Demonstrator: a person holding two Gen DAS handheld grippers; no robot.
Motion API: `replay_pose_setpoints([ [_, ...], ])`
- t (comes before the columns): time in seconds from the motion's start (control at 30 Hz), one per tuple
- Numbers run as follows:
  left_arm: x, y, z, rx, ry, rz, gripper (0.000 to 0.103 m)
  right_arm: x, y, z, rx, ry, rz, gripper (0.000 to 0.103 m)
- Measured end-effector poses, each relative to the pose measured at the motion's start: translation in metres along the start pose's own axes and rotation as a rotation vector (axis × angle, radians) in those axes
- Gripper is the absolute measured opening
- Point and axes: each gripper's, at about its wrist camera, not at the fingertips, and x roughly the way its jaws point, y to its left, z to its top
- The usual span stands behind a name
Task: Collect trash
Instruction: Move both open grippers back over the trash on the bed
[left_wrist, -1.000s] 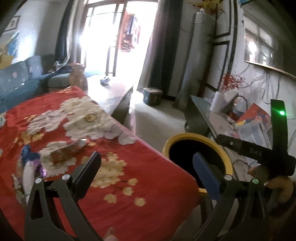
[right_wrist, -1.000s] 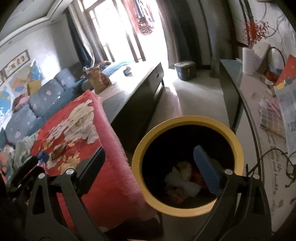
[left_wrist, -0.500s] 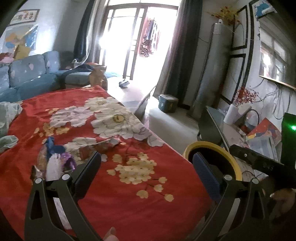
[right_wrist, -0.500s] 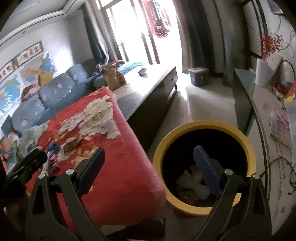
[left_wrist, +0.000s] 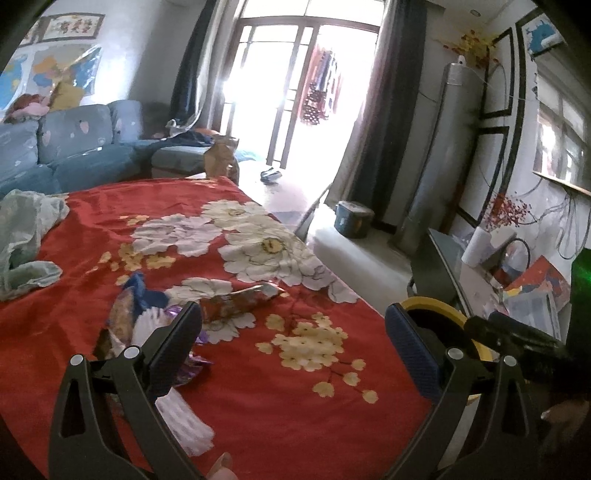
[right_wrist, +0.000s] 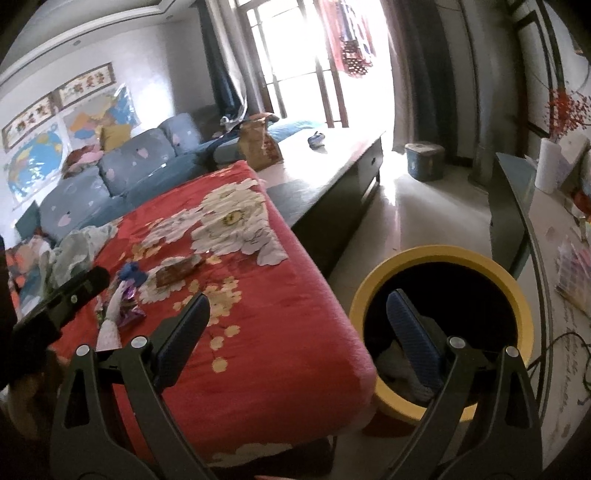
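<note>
**Wrappers on the red cloth, bin beside it**

The red flowered cloth (left_wrist: 258, 406) carries the trash. The yellow-rimmed bin (right_wrist: 439, 258) beside it holds crumpled scraps. A brown wrapper (left_wrist: 236, 304) lies flat — long axis toward the bin. Left gripper (left_wrist: 291, 347) and right gripper (right_wrist: 299, 328) — both spread apart, empty.

blue sofa (left_wrist: 74, 147) | sunlit glass doors (left_wrist: 295, 92); dark curtains (left_wrist: 376, 110); pale floor (right_wrist: 424, 221)
</note>
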Motion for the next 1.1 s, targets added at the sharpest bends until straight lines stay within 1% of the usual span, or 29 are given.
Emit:
replay_pose_setpoints([
  [0.47, -0.015, 0.041, 0.009, -0.042, -0.035, 0.073, 0.096, 0.001, 0.038, -0.002, -0.08, 0.016, 0.055, 0.089],
  [0.83, -0.035, 0.077, 0.019, -0.048, -0.061, 0.151, 0.096, 0.003, 0.076, -0.002, -0.156, 0.014, 0.122, 0.089],
  [1.1, -0.043, 0.103, 0.018, -0.078, -0.056, 0.197, 0.096, 0.011, 0.102, -0.003, -0.192, 0.043, 0.177, 0.089],
])
